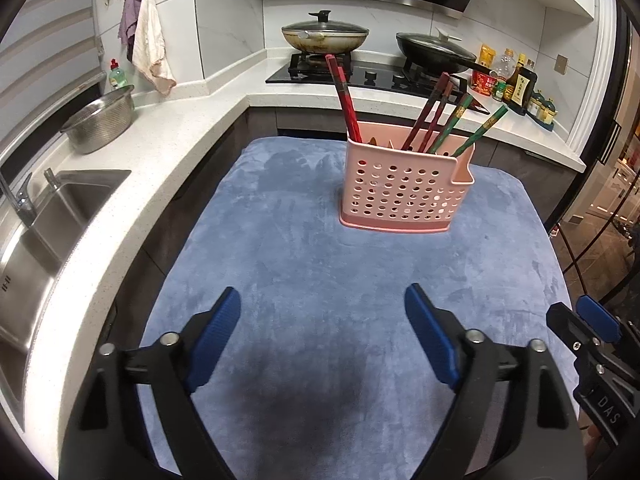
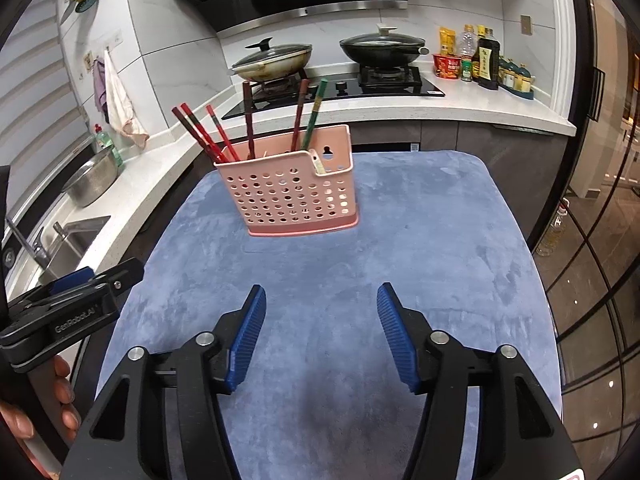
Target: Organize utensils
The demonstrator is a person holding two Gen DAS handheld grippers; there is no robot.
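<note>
A pink perforated utensil holder (image 1: 404, 194) stands upright on a blue cloth (image 1: 320, 264) and also shows in the right wrist view (image 2: 294, 196). Several red and green chopsticks (image 1: 347, 100) stand in it, leaning outward; they show in the right wrist view too (image 2: 204, 134). My left gripper (image 1: 322, 312) is open and empty, low over the cloth in front of the holder. My right gripper (image 2: 321, 306) is open and empty, beside the left one, also short of the holder. The right gripper shows at the left view's right edge (image 1: 588, 328).
A white counter (image 1: 160, 148) wraps left and behind, with a sink (image 1: 52, 216), a steel colander (image 1: 100, 120), a stove with two lidded pans (image 1: 324, 34), and sauce bottles (image 1: 516, 80). The cloth's right edge drops to the floor.
</note>
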